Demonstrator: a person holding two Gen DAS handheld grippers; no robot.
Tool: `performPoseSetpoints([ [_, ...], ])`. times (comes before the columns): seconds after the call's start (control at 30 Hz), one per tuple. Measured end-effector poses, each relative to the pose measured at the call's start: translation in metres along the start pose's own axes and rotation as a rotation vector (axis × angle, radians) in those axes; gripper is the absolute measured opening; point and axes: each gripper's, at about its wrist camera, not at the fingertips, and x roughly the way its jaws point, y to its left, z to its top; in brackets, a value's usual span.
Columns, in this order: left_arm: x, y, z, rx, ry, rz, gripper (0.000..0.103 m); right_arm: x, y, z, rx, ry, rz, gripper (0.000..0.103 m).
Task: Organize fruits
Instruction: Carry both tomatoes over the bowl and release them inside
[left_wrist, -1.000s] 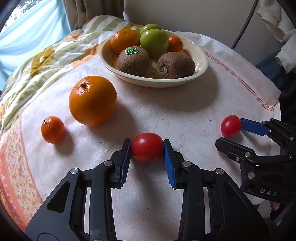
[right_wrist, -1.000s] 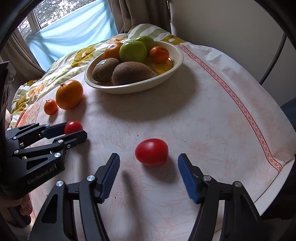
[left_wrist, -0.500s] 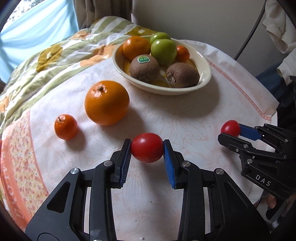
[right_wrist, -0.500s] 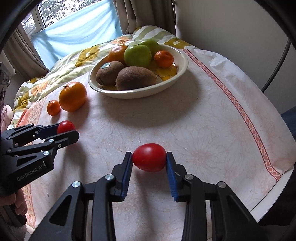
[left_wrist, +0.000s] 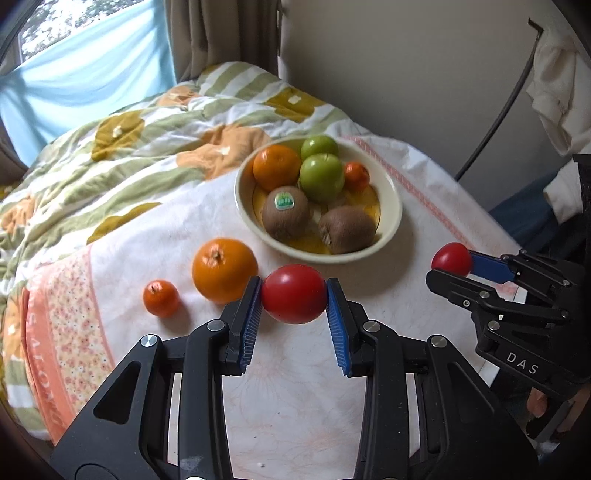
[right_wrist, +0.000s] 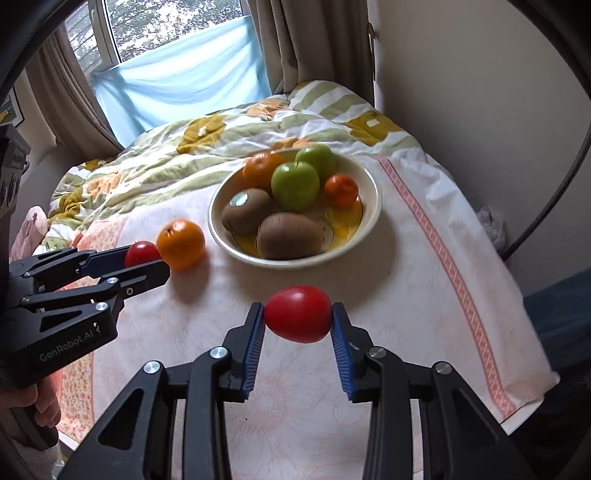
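- Your left gripper was clamped on a red tomato, pads pressed to both its sides, the fruit clear of the tablecloth.
- Your right gripper was likewise closed on a second tomato, gripped only at the pad tips, held above the near middle of the table.
- Risk: both tomatoes were smooth and round, so a tilt or jolt could have let one roll out of the tips and off the near edge.
- Risk: squeezing harder could have split the skin.
- The bowl, far of centre, already held kiwis, green apples and oranges; free room looked scant. A dropped tomato could have bounced off the pile.
- A large orange and a small mandarin lay left of the bowl, near your left gripper's path; you could have knocked them.
- Carrying both at once, your grippers could have collided over the bowl.
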Motion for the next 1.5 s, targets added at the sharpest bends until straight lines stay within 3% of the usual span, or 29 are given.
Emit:
performPoseSetpoints([
  [0.27, -0.007, -0.020, 0.038, -0.031, -0.058, 0.027, 0.038, -0.017, -0.018, 0.040, -0.066, -0.031, 0.062, 0.033],
  [0.5, 0.011, -0.033, 0.066, -0.070, -0.076, 0.046, 0.038, -0.012, -0.038, 0.070, -0.104, -0.041, 0.111, 0.033],
  [0.9, 0.075, -0.050, 0.082, -0.147, -0.010, 0.065, 0.038, 0.025, -0.077, 0.098, -0.164, 0.005, 0.171, 0.033],
  [1.17, 0.109, -0.074, 0.079, -0.101, 0.056, 0.090, 0.038, 0.043, -0.098, 0.106, -0.175, 0.029, 0.199, 0.033],
  [1.5, 0.123, -0.086, 0.076, -0.035, 0.096, 0.120, 0.040, 0.052, -0.106, 0.107, -0.175, 0.041, 0.219, 0.033],
])
